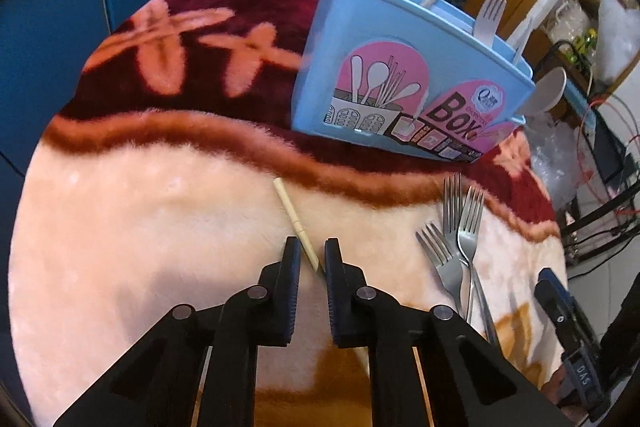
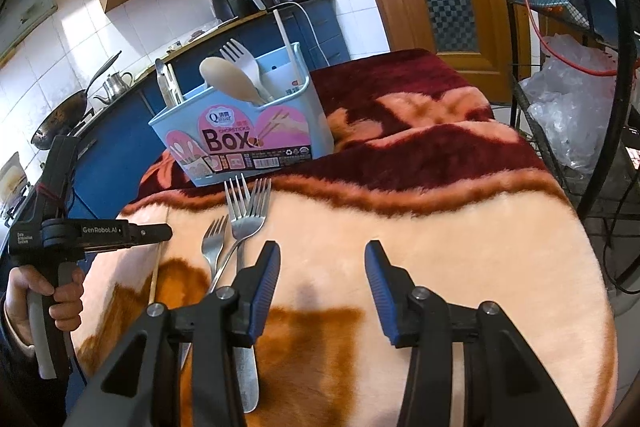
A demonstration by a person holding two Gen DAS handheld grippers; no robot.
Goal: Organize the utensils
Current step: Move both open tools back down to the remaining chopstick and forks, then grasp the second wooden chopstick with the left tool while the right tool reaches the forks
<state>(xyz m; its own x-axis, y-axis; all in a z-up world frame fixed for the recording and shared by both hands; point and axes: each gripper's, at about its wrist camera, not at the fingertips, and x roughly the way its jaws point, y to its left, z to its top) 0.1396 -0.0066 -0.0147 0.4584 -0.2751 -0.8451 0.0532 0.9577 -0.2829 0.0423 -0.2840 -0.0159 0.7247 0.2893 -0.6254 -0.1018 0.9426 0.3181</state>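
Observation:
A light blue chopsticks box [image 1: 400, 75] stands on the blanket and holds a fork, a white spoon and sticks; it also shows in the right wrist view [image 2: 244, 131]. A pale chopstick [image 1: 298, 223] lies on the blanket, its near end between the narrowly parted fingers of my left gripper [image 1: 312, 247], which do not clamp it. Three metal forks [image 1: 460, 227] lie to the right of it, also in the right wrist view [image 2: 242, 215]. My right gripper [image 2: 320, 255] is open and empty, hovering just right of the forks. The left gripper [image 2: 156, 229] shows there too.
The table is covered by a fluffy blanket [image 2: 440, 227] in cream, brown and dark red. A wire rack with plastic bags [image 2: 568, 107] stands at the right. A kitchen counter with a wok [image 2: 60, 119] and appliances lies behind. The right gripper's body [image 1: 560, 311] sits at the right edge.

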